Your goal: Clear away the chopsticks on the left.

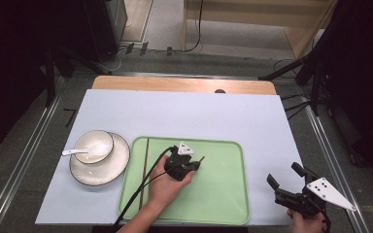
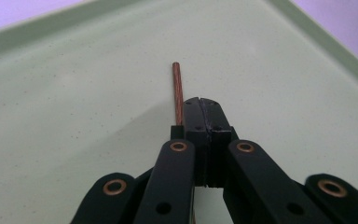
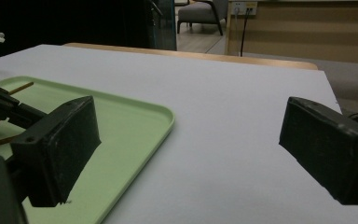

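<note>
Two chopsticks lie on your green tray point(image 1: 223, 204): one chopstick point(image 1: 146, 160) free at its left edge, the other chopstick point(image 2: 177, 91) pinched in your closed left gripper point(image 1: 195, 163). Your right gripper point(image 1: 284, 177) hangs wide open, empty. One bowl point(image 1: 102, 140), spoon point(image 1: 80, 151) and plate point(image 1: 114, 167) sit left.

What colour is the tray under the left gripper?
Pale green tray, seen best in the high view; the left gripper is over it.

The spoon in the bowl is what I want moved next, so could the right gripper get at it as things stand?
Probably not easily. The spoon lies in the bowl at the table's far left, while the open right gripper is beyond the tray's right edge, and the left gripper, shut on a chopstick, is between them.
</note>
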The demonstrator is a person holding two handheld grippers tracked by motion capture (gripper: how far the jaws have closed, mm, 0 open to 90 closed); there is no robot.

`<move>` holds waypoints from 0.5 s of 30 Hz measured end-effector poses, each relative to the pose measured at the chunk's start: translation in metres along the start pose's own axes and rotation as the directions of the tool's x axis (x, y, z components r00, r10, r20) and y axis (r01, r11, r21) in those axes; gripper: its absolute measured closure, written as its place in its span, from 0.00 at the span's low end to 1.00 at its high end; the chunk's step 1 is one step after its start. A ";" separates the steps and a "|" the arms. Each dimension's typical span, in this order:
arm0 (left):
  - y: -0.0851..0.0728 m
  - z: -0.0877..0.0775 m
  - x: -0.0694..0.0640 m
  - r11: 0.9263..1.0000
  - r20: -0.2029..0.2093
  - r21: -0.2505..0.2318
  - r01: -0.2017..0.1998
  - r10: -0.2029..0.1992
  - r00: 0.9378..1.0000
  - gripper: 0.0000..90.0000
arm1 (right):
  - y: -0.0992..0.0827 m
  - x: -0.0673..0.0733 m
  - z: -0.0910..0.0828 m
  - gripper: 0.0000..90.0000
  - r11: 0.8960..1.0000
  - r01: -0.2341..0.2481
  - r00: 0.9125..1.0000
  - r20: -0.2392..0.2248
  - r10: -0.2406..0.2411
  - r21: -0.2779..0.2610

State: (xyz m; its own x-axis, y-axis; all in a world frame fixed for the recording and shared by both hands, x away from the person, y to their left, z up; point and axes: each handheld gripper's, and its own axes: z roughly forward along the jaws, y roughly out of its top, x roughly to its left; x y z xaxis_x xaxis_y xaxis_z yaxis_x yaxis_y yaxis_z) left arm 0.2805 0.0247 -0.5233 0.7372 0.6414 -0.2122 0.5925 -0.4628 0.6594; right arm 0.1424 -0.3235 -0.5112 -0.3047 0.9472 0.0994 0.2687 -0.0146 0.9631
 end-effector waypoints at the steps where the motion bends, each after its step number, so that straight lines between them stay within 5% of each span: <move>1: 0.000 0.000 0.000 1.000 -0.001 -0.002 0.004 -0.004 1.000 1.00 | 0.000 0.000 0.000 0.06 1.000 -0.001 1.000 0.000 0.001 0.000; 15: 0.000 -0.008 0.014 1.000 -0.075 0.012 0.010 -0.009 0.997 1.00 | 0.000 0.000 0.000 0.06 1.000 -0.002 1.000 -0.002 0.002 0.005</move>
State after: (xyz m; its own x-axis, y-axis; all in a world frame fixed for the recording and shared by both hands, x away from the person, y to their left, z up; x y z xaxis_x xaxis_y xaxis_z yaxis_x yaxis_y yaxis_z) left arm 0.2880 0.0382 -0.5205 0.7054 0.6897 -0.1635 0.6038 -0.4638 0.6483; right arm 0.1428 -0.3236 -0.5117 -0.3065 0.9464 0.1016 0.2740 -0.0145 0.9616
